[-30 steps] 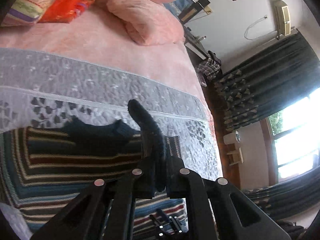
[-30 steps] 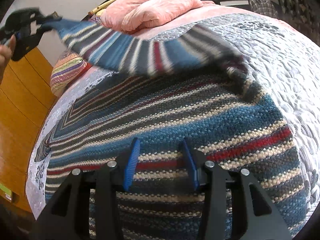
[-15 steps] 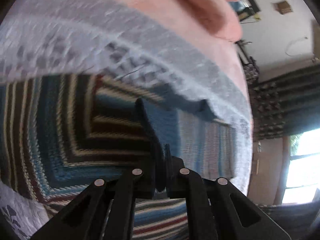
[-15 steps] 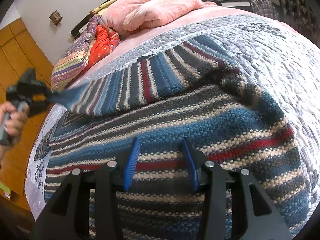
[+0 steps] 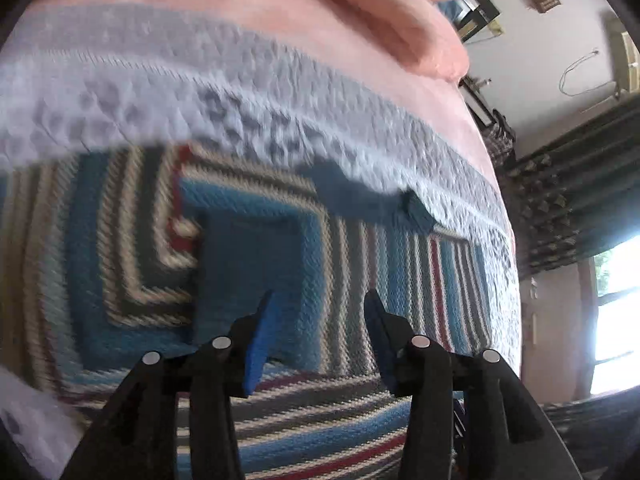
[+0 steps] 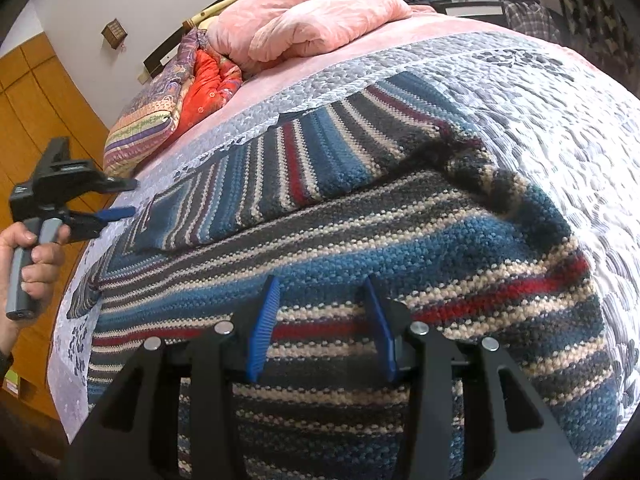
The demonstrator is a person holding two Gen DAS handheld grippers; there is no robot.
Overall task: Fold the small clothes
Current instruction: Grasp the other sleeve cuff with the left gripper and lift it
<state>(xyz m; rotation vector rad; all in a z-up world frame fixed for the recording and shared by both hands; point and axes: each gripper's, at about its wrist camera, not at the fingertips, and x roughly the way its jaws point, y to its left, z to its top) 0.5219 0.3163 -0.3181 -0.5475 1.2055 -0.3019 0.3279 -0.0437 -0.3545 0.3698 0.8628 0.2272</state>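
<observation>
the striped knit sweater lies spread on the grey quilt, filling the centre and lower part of the right wrist frame, one sleeve folded across its body. the right gripper hovers over its hem, fingers apart and empty. at the left edge a hand holds the left gripper, also spread with nothing between its fingers. pink pillows sit at top centre

I see a grey quilted bedspread over the bed. Pink crumpled pillows lie at its head, orange wooden wardrobe panels beside it, and dark patterned curtains next to a bright window.
</observation>
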